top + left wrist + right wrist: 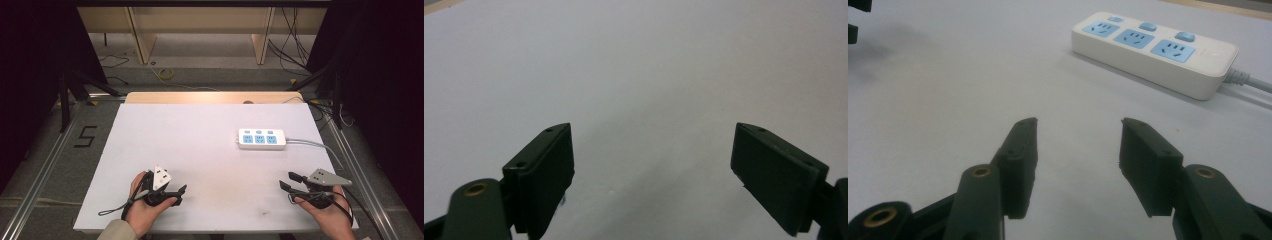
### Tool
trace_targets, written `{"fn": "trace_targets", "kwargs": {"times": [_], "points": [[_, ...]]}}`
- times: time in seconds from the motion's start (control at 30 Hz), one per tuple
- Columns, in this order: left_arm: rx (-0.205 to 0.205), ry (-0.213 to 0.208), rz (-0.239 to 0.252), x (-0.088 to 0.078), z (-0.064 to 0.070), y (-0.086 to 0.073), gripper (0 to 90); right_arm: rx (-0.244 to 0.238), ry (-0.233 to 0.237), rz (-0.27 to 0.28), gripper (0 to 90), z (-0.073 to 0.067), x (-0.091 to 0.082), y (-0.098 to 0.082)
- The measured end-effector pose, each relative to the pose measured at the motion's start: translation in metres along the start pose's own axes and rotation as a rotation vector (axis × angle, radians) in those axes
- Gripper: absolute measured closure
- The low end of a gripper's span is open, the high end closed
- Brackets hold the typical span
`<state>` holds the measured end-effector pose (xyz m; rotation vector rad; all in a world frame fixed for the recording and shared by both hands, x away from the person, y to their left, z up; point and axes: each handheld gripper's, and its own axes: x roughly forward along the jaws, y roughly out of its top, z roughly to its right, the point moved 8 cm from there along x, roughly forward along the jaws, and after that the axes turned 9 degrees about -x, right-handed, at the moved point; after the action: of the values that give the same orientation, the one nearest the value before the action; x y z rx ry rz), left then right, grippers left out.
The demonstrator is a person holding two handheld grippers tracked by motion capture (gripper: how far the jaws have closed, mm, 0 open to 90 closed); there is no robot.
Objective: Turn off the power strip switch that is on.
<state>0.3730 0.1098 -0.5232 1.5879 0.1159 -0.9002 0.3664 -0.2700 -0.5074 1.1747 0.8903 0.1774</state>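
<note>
A white plastic power strip with three blue sockets point(261, 138) lies on the far right part of the white tabletop point(200, 150), well apart from both hands. The left claw point(176, 192) and right claw point(287, 181) rest near the front edge, both released, grasping nothing.

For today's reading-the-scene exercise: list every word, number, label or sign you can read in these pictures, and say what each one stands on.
"5": a black numeral marked on the grey floor left of the table.
Power strip: no brand or lettering can be read on it in the high view or in the right gripper view; its blue sockets and buttons carry no legible marks.
Left gripper and right gripper: no text on either.
</note>
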Motion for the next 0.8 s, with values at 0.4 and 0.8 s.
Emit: {"fn": "trace_targets", "kwargs": {"times": [0.4, 0.8], "points": [[0.005, 0.012, -0.014, 0.002, -0.003, -0.004, 18.2, -0.099, -0.010, -0.039, 87.5, -0.003, 0.003, 0.005], [0.009, 0.018, -0.010, 0.002, -0.004, -0.003, 18.8, -0.138, -0.016, -0.084, 90.0, 0.001, 0.013, 0.015]]}}
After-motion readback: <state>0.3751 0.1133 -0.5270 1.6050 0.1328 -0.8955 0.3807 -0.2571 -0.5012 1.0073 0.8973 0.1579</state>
